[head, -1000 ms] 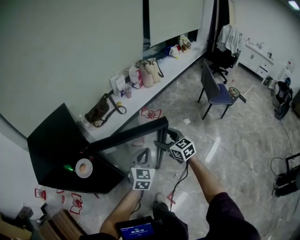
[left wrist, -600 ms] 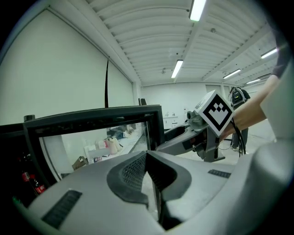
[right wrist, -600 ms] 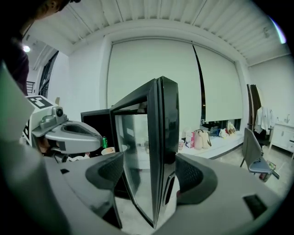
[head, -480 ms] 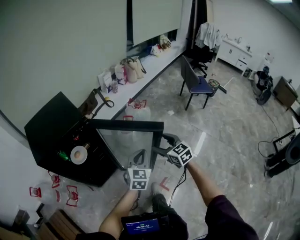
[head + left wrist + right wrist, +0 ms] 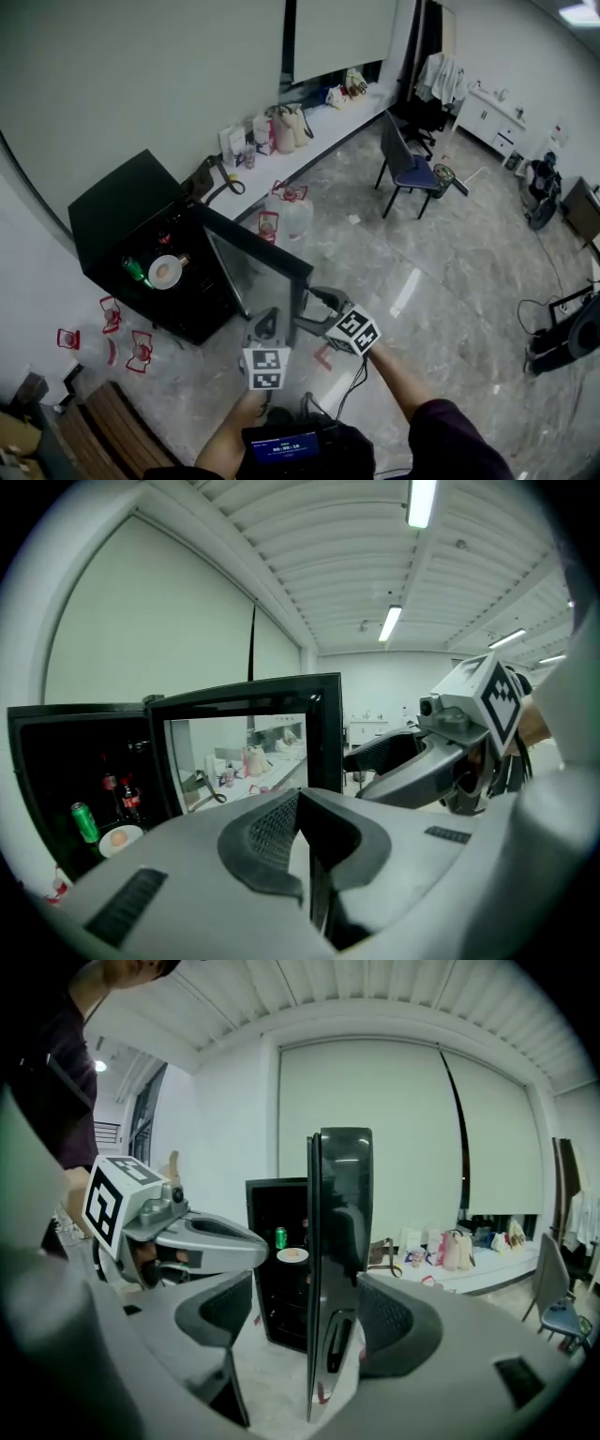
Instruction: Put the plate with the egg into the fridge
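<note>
The black fridge (image 5: 122, 211) stands open, and its glass door (image 5: 258, 272) swings out toward me. On a shelf inside, a white plate with the egg (image 5: 164, 272) sits beside a green can (image 5: 131, 270). The same plate (image 5: 292, 1255) shows in the right gripper view. My right gripper (image 5: 305, 1326) is open, with the door's free edge (image 5: 337, 1241) between its jaws; the right pad lies close to the door. My left gripper (image 5: 302, 803) is shut and empty, just left of the right gripper (image 5: 394, 752) and short of the door (image 5: 248, 752).
Cola bottles (image 5: 127, 799) stand in the fridge behind the plate (image 5: 120, 837). Water bottles (image 5: 281, 211) with red labels stand on the floor round the fridge. Bags (image 5: 286, 127) line a white ledge along the wall. A blue chair (image 5: 408, 173) stands farther off, and a wooden bench (image 5: 103, 436) is at bottom left.
The glass door has swung while my right gripper stayed at its free edge. My head view has shifted, so the fridge now lies higher and farther left. The plate has stayed on its shelf.
</note>
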{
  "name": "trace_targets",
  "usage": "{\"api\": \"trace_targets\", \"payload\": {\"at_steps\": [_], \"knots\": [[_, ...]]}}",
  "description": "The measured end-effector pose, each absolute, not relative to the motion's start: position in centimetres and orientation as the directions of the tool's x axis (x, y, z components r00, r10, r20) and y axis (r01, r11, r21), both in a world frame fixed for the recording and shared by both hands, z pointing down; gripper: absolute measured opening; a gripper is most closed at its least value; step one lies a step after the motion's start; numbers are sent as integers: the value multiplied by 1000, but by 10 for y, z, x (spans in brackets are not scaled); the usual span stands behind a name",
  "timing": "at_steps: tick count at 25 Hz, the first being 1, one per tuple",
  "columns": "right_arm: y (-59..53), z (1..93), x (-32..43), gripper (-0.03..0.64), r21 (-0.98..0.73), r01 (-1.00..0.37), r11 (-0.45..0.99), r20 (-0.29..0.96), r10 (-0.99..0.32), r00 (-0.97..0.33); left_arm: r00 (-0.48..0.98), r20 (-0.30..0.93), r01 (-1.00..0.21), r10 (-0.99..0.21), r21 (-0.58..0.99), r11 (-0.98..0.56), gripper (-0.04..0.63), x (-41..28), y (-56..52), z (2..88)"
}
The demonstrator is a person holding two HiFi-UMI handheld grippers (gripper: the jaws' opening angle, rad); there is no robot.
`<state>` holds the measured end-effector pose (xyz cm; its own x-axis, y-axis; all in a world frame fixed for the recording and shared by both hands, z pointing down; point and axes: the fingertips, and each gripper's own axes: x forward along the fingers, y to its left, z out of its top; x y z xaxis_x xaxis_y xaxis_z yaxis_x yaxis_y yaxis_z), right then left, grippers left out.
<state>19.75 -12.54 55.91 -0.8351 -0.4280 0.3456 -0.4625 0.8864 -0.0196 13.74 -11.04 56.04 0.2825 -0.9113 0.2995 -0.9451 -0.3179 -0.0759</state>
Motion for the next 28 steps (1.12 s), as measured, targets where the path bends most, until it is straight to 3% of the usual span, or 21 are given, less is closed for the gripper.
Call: {"api": "trace_targets", "payload": {"at_steps": [3,11,14,17,28], "knots": [[-92,560,181,354,-18,-364,931,357,-334,-872,193,294,-971,-936,-81,-225,9,121,-86,557],[-13,541,126,335,-81,-155,985,237,-132,-962,23,274,-993,-962,-108,-54,9,78,-8,546],[-2,524,110,82,-77,-194,978,147,-181,-972,2,246,-992,-969,-119,-32,9,59,10,538],[8,511,87,9,-84,-194,977,98,-186,-978,-8,219,-991,-976,-129,-21,9,42,22,525],[36,492,13,9,-32,-129,991,77,-127,-989,-53,168,-988,-984,-149,27,9,-19,43,503]]}}
